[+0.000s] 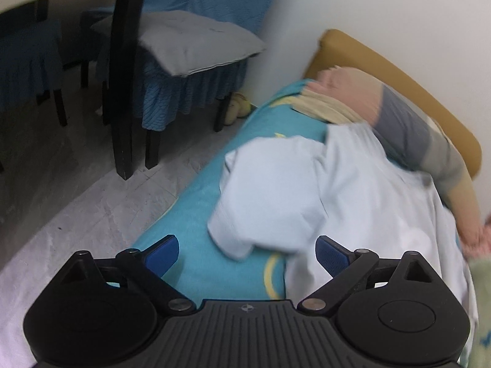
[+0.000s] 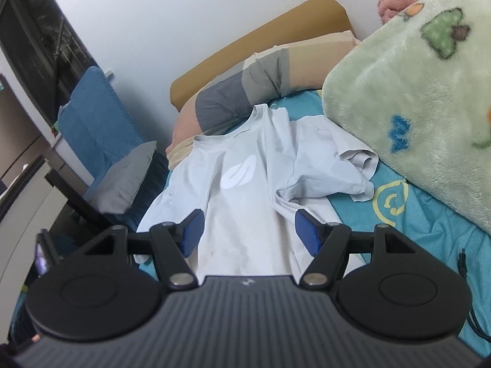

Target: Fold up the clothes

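A pale blue T-shirt lies spread on a bed with a turquoise sheet, collar toward the headboard, a white leaf print on its chest. Its right sleeve is crumpled. In the left wrist view the shirt shows with its left sleeve near the bed's edge. My left gripper is open and empty just above that sleeve's hem. My right gripper is open and empty above the shirt's lower body.
A green fleece blanket is heaped on the right of the bed. A striped pillow lies against the mustard headboard. A chair with a grey cushion and dark table legs stand on the floor left of the bed.
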`<state>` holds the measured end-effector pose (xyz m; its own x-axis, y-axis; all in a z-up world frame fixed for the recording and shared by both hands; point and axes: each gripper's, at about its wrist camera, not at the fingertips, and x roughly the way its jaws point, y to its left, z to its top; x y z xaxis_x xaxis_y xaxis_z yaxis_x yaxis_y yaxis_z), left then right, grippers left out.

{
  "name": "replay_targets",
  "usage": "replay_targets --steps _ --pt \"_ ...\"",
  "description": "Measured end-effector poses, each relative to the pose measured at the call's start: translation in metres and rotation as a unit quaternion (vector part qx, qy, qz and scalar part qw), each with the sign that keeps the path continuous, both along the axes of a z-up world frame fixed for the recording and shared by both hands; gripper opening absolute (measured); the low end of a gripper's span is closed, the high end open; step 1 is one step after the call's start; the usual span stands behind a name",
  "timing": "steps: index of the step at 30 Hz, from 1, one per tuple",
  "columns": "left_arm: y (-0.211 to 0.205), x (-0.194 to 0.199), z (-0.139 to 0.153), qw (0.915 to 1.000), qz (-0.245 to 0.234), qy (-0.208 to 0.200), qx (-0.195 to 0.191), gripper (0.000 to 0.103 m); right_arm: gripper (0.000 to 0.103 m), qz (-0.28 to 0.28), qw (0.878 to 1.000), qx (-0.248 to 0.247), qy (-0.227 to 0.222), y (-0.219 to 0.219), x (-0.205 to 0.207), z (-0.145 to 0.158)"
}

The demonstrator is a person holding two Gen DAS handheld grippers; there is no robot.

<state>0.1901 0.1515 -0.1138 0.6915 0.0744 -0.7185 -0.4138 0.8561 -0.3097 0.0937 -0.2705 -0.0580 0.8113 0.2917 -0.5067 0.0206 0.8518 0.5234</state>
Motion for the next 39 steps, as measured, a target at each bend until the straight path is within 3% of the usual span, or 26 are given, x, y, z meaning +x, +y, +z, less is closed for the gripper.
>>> replay_targets --steps 4,7,10,12,13,14,17,19,23,24,26,29,30,32,33,35,39 --pt "0.017 0.032 -0.019 0.9997 0.018 -0.014 -0.013 0.095 0.068 -0.015 1.000 0.002 0.003 -0.002 0.016 -0.009" --pt "0.029 0.058 -0.032 0.9996 0.017 -0.020 -0.012 0.087 0.068 -0.027 1.000 -0.008 0.008 -0.003 0.029 -0.018" --pt "0.036 0.083 -0.038 0.9998 0.006 -0.015 -0.013 0.064 0.068 -0.035 0.999 -0.010 0.017 -0.003 0.043 -0.028" --pt "0.034 0.098 -0.034 0.9997 -0.017 -0.015 0.008 0.022 0.068 -0.038 0.999 -0.011 0.024 -0.002 0.052 -0.033" --pt "0.033 0.105 -0.030 0.9993 -0.028 -0.015 0.022 0.010 0.068 -0.039 0.999 -0.013 0.026 -0.001 0.056 -0.035" --pt "0.032 0.113 -0.025 0.9984 -0.038 -0.014 0.040 0.004 0.068 -0.039 0.999 -0.016 0.026 0.001 0.059 -0.037" --pt "0.029 0.135 0.004 0.9916 -0.059 -0.041 0.108 0.003 0.068 -0.037 0.999 -0.029 0.022 0.007 0.064 -0.039" --pt "0.029 0.151 0.016 0.9842 -0.042 -0.049 0.165 0.003 0.068 -0.035 0.998 -0.040 0.019 0.011 0.066 -0.040" --pt "0.031 0.185 0.032 0.9569 0.013 -0.052 0.286 0.003 0.068 -0.032 0.997 -0.064 0.013 0.019 0.069 -0.041" --pt "0.033 0.193 0.031 0.9530 0.026 -0.044 0.299 0.004 0.068 -0.031 0.997 -0.071 0.012 0.021 0.070 -0.041" --pt "0.043 0.200 0.016 0.9637 0.039 -0.013 0.264 0.006 0.068 -0.026 0.996 -0.085 0.009 0.024 0.071 -0.041" --pt "0.048 0.194 -0.003 0.9764 0.042 0.012 0.212 0.024 0.068 -0.020 0.995 -0.102 0.001 0.029 0.072 -0.041" --pt "0.048 0.189 -0.005 0.9791 0.039 0.023 0.198 0.037 0.068 -0.018 0.994 -0.106 -0.001 0.030 0.072 -0.041" --pt "0.047 0.174 -0.006 0.9849 0.031 0.038 0.166 0.050 0.068 -0.015 0.995 -0.102 -0.002 0.031 0.074 -0.041" --pt "0.046 0.162 -0.003 0.9877 0.020 0.044 0.149 0.051 0.068 -0.013 0.995 -0.096 -0.001 0.031 0.074 -0.041" --pt "0.039 0.134 0.006 0.9895 -0.009 0.061 0.131 0.054 0.068 -0.009 0.996 -0.084 -0.002 0.030 0.075 -0.040" --pt "0.017 0.048 0.024 0.9847 -0.064 0.112 0.117 0.055 0.068 -0.003 0.997 -0.076 -0.007 0.030 0.070 -0.035"
